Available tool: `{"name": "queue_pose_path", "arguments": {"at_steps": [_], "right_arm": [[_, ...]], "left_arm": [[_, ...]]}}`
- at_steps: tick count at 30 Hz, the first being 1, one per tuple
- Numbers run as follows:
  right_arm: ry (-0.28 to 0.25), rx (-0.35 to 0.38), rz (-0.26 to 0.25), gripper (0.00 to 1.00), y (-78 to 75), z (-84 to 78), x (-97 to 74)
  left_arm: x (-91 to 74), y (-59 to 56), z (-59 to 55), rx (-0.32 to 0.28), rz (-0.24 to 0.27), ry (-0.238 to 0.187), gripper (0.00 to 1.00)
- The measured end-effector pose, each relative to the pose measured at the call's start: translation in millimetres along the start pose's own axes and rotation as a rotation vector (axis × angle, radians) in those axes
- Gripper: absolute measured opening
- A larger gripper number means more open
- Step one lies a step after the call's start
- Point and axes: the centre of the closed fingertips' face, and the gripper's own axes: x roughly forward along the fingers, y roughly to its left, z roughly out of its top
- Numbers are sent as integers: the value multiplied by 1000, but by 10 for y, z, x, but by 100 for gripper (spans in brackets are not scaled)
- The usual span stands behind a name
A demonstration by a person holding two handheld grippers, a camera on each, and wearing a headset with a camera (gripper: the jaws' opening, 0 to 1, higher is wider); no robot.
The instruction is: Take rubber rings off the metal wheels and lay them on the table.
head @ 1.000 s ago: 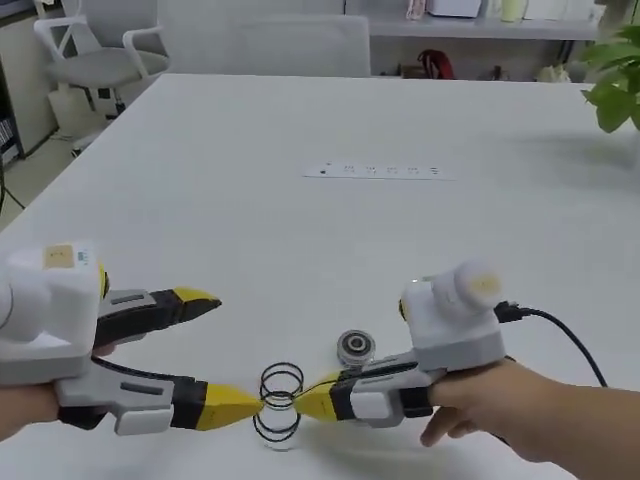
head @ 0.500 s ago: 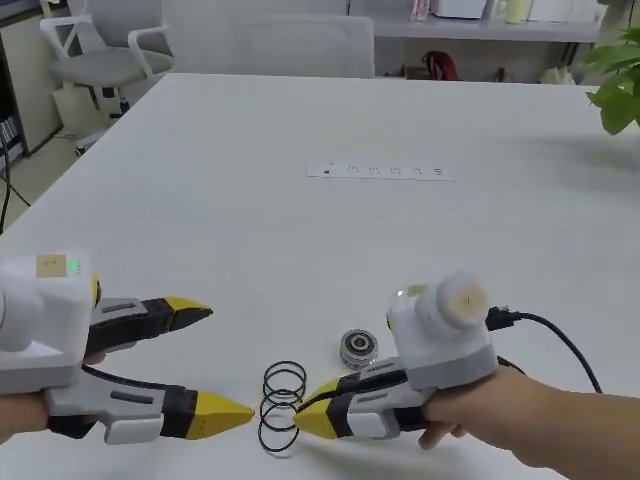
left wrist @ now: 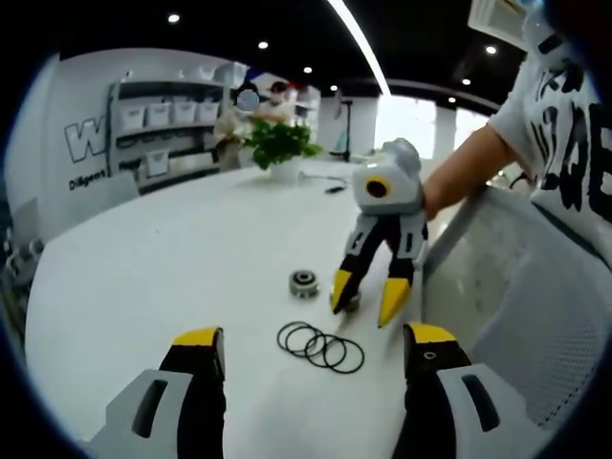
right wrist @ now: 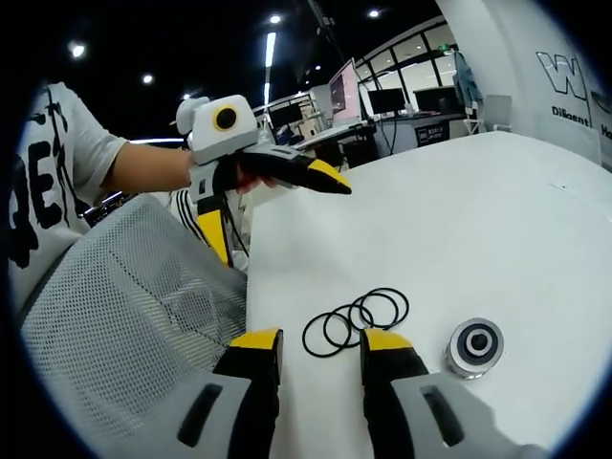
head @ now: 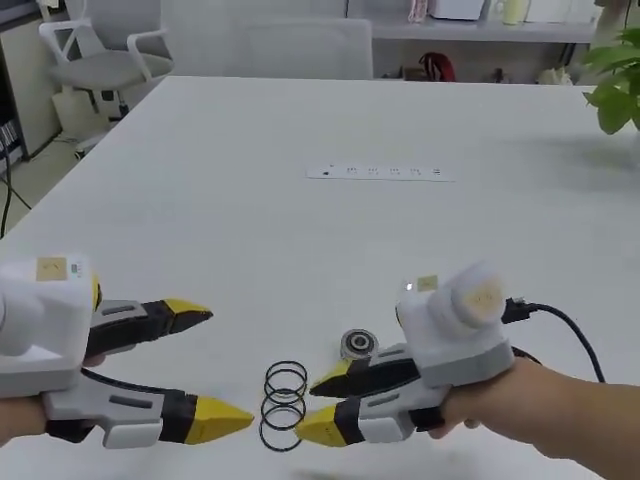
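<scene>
Several thin black rubber rings (head: 283, 405) lie overlapping in a short chain on the white table (head: 300, 250). A small metal wheel (head: 357, 345) lies flat just beyond them to the right. My left gripper (head: 222, 365) is open wide, its lower tip a little left of the rings. My right gripper (head: 318, 407) is open with nothing between its jaws, tips just right of the rings. In the left gripper view the rings (left wrist: 321, 346) lie ahead of my left gripper (left wrist: 313, 337), with the right gripper (left wrist: 368, 296) and wheel (left wrist: 305, 283) behind. The right gripper view has the rings (right wrist: 356, 320) and wheel (right wrist: 476, 346).
A flat white strip (head: 372, 171) lies mid-table. Office chairs (head: 110, 55) stand beyond the far edge and a green plant (head: 615, 85) sits at the far right. The table's near edge runs just below the grippers; a mesh chair (right wrist: 124, 306) is beside it.
The right gripper's jaws have parted and its tips have pulled back a little from the rings. The left gripper's lower tip has drawn away leftward from the rings.
</scene>
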Motion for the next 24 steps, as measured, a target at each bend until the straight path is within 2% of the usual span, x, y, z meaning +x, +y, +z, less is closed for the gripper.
{"name": "queue_pose_path", "arguments": {"at_steps": [6,14,19,24], "right_arm": [[-35,-10,-27,36,-22,64,-178],[-98,-67,-108,49,-137,169,-495],[-128,-83,-161,54,-219,179,-701],[-134,-94,-199,58,-277,147,-870]], "left_arm": [[-9,-16,48,26,0,-1,78],[-19,-26,132,41,1,-12,79],[-29,-33,174,55,3,-15,79],[-46,-37,203,65,6,-17,80]]}}
